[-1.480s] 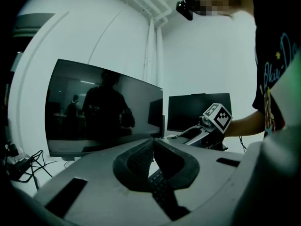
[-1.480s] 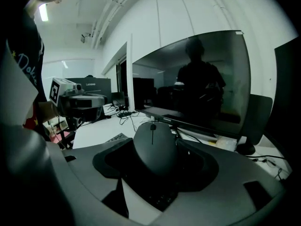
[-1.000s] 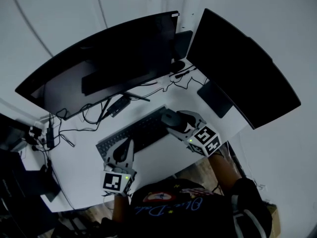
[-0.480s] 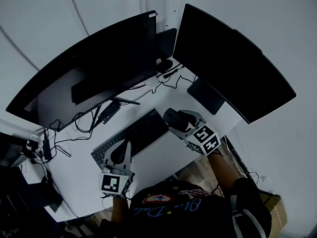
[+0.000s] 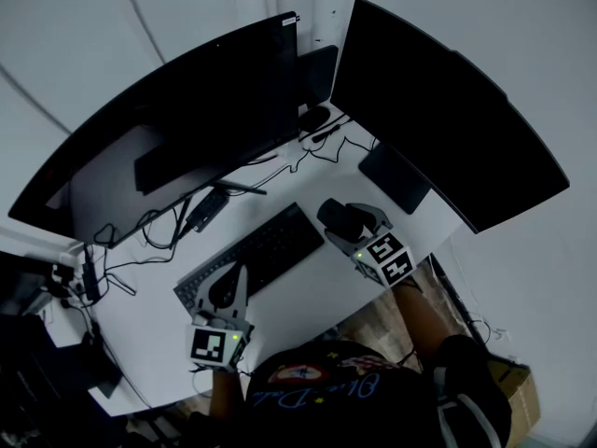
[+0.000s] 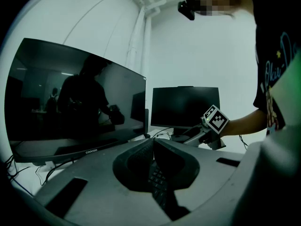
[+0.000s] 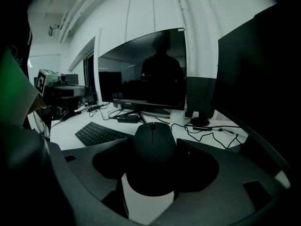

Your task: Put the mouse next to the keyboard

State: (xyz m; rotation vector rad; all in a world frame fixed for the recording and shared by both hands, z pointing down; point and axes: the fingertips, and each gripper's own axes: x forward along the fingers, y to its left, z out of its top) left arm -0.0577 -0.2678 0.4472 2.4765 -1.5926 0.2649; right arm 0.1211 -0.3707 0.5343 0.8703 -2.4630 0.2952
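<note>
A black mouse [image 5: 333, 217] sits between the jaws of my right gripper [image 5: 340, 222], which is shut on it just off the right end of the black keyboard [image 5: 266, 248]. In the right gripper view the mouse [image 7: 153, 145] fills the gap between the jaws, low over the white desk, with the keyboard [image 7: 96, 133] to its left. My left gripper [image 5: 230, 280] hovers over the keyboard's left part with its jaws shut and nothing held. In the left gripper view the keys [image 6: 159, 180] show under the closed jaws.
A wide curved monitor [image 5: 177, 124] and a second monitor [image 5: 438, 110] stand at the back of the white desk [image 5: 308, 292]. Cables [image 5: 154, 224] and a small black box [image 5: 216, 199] lie behind the keyboard. A flat stand base [image 5: 396, 177] lies right of the mouse.
My right gripper has carried the mouse a little to the right, from the keyboard's right end to just beside it. The left gripper has stayed over the keyboard.
</note>
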